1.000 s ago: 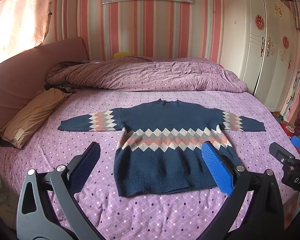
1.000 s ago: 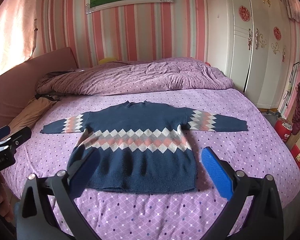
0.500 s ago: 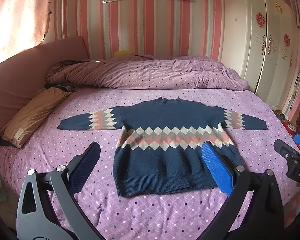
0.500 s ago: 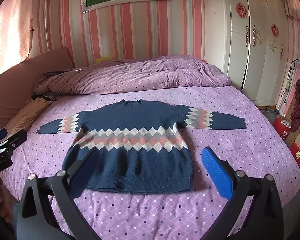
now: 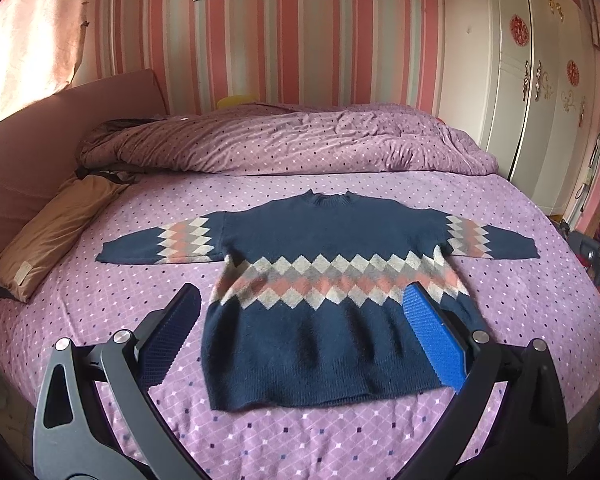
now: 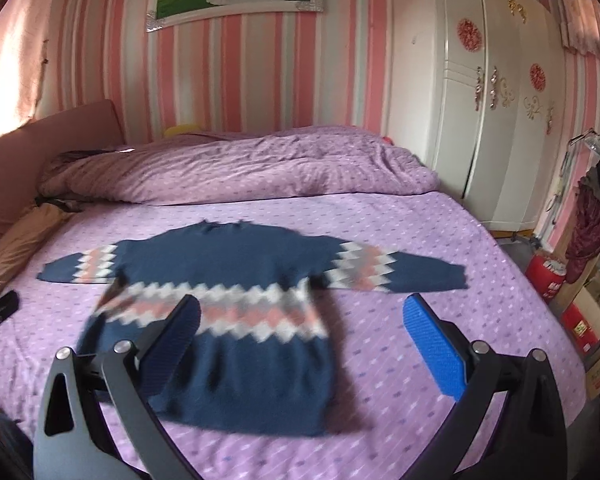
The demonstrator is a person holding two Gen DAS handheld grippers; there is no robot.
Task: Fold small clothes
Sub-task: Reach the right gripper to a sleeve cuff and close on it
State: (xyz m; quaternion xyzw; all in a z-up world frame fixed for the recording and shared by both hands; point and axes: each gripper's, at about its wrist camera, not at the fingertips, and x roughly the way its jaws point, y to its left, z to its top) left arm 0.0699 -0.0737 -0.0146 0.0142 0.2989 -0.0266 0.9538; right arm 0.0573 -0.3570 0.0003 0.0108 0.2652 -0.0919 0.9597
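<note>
The navy sweater lies flat and face up on the bed, sleeves spread, hem nearest the fingers.

Left gripper: fingers spread wide, holding nothing, poised above the hem; the right-hand pad overlaps the hem's right corner in view. Contact cannot be confirmed.

Right gripper: fingers released and empty, offset toward the garment's right side; the sweater appears motion-blurred in this view.

Probable step: approach before the first fold.

Hazards:
- Knit fabric is thick and loose. A shallow pinch may catch only the top layer, separating front from back.
- The fingers may also catch the bedsheet beneath and drag it.
- Uneven lift between the two grippers would skew the fold line.
</note>
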